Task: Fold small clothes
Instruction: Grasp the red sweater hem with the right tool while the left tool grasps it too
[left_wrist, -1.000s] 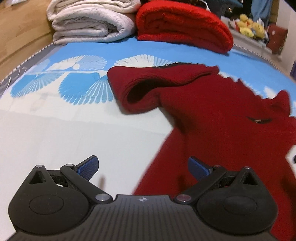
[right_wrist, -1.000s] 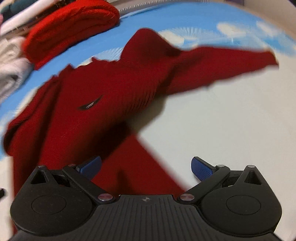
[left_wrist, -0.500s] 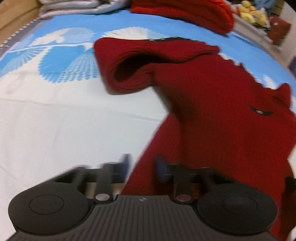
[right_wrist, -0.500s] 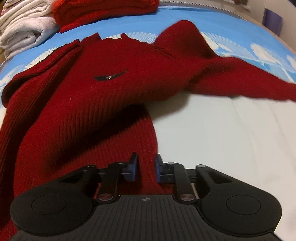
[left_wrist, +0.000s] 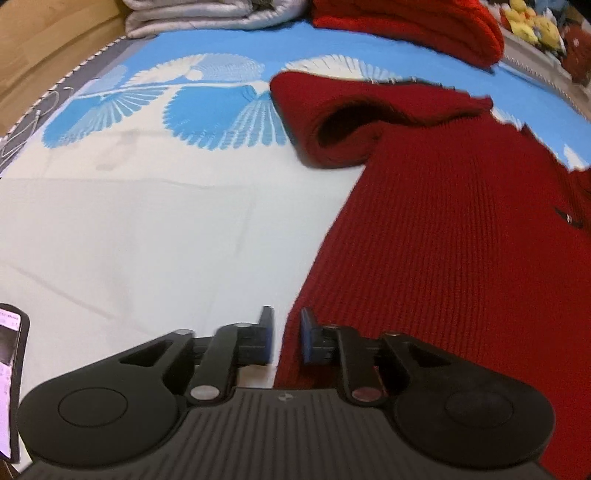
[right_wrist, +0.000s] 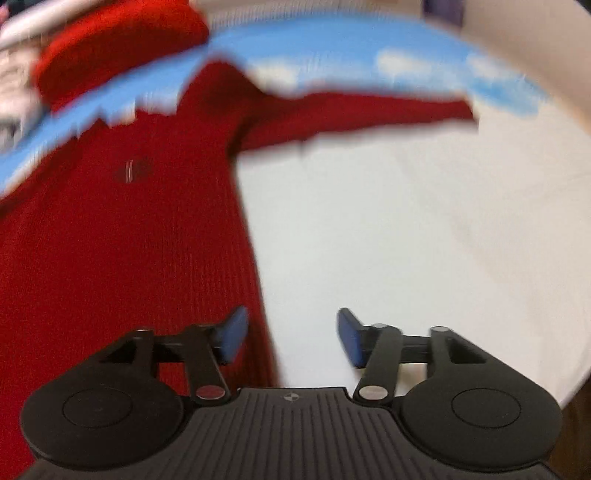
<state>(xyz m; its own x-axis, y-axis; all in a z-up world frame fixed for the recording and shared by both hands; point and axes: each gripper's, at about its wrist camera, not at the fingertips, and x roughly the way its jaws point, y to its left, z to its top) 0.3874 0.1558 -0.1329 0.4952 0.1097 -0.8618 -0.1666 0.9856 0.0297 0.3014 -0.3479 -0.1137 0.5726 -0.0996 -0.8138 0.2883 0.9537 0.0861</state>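
The dark red sweater (left_wrist: 461, 236) lies spread on the bed (left_wrist: 147, 229), its bottom hem edges just ahead of both claws. The left claw (left_wrist: 286, 338) is narrowly parted and opening, gripping nothing; the right claw (right_wrist: 291, 338) is opening wide, also empty. The spreading step seems done; next probably comes taking a sleeve (right_wrist: 354, 114) to fold inward.
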